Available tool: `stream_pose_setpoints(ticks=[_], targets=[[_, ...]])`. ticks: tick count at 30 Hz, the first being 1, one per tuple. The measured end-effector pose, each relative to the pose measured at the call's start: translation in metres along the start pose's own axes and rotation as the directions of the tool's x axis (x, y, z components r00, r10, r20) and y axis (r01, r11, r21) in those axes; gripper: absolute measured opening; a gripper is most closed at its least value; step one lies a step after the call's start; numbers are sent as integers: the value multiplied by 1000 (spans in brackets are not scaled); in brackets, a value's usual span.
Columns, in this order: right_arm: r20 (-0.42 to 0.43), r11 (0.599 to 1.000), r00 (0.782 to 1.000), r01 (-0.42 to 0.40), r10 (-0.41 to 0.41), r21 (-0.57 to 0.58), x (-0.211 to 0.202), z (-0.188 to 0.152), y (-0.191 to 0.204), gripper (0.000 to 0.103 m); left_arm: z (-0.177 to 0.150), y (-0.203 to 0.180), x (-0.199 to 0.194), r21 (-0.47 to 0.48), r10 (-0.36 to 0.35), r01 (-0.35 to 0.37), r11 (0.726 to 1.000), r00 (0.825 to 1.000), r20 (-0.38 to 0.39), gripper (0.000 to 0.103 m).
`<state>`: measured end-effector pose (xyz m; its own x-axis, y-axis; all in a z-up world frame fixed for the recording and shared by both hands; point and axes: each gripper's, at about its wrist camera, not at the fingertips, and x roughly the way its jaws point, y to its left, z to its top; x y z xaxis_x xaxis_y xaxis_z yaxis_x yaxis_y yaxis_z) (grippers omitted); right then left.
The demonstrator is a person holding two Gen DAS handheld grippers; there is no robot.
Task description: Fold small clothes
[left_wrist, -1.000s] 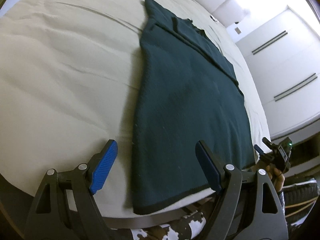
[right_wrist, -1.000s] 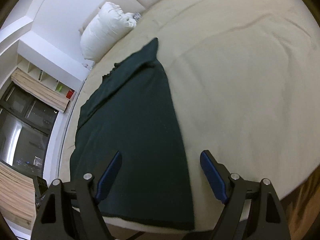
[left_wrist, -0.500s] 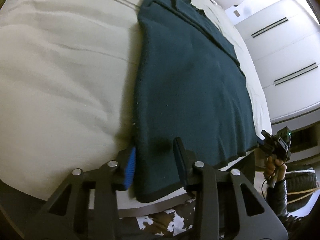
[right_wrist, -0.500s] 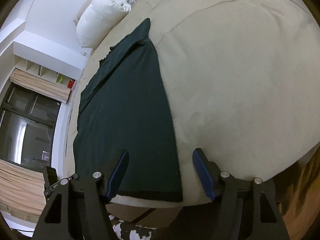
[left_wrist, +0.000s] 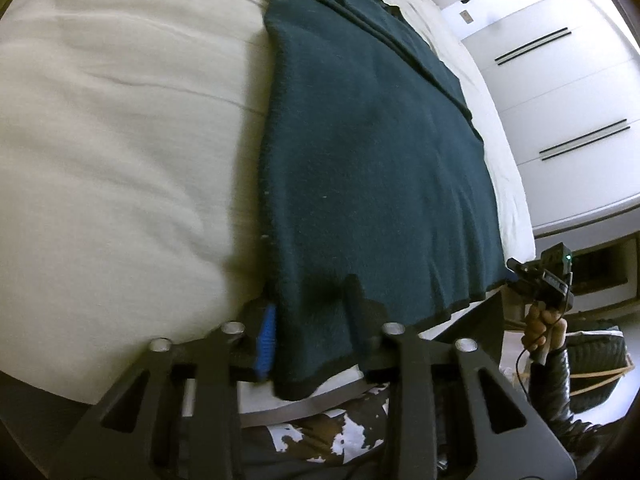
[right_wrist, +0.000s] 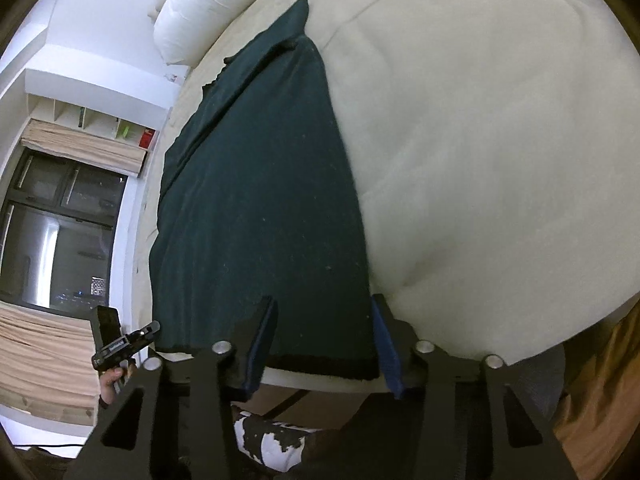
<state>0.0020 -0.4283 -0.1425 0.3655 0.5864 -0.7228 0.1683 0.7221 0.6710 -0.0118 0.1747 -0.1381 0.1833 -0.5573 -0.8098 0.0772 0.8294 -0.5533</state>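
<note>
1. Left gripper [left_wrist: 310, 322] sat at the near left hem corner of the garment [left_wrist: 372, 168]. Its fingers were narrowed around a bunch of cloth: blue pad [left_wrist: 266, 338] on the outer edge, the other finger on top of the fabric. Clenched on the garment.
2. Right gripper [right_wrist: 324, 334] sat at the near right hem corner. Its fingers straddled the corner, one over the cloth, one just beside the garment's edge. Jaws were narrowed, but a gap to the fabric showed, so I could not tell whether the grasp was made.
3. The garment, dark green, lay flat on the bed [left_wrist: 120, 140], with the hem at the near bed edge and slightly overhanging. It ran lengthwise away from the grippers.
4. Its far end showed a folded-in layer with a ridge along the top side and a pointed tip [right_wrist: 300, 8] toward the headboard.
5. The sheet, cream, had soft creases on both sides of the garment.
6. Left view: the right gripper's body, with a green LED, was seen at the far hem corner, held in the right hand [left_wrist: 542, 330].
7. Right view: the left gripper's body showed at lower left, with the left hand [right_wrist: 114, 376] under it.
8. Far: pillow [right_wrist: 200, 8] at the head of the bed, white wardrobe [left_wrist: 560, 92], dark window [right_wrist: 52, 232] with a shelf above it.
</note>
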Motion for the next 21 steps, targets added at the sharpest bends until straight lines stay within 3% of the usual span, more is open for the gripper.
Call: stream_pose_setpoints(ticks=[4,7,13,17,21], targets=[[-16,1000,1000,-6,6,7,0,-4,-3,32,-2,7,-3,-16,-7,7,1000,1000,4,8],[-14,999,1000,-22,22,25,-1,-5,-8,26,-4,7,-4,-11,-8,8,1000,1000,5,6],[-9,996,998,-54,55,64,-5,-4,-13,25,-6,7,-1,-17,-20,20,1000,1000,9,6],[-11,993,997,-79,81,90,-4,-5,-15,30,-4,13,-1,-41,-23,23,999,1000,-3,7],[-16,995,997,-70,71,72,-1,-5,-11,29,-6,6,-2,2,15,-15,1000,1000,2,7]])
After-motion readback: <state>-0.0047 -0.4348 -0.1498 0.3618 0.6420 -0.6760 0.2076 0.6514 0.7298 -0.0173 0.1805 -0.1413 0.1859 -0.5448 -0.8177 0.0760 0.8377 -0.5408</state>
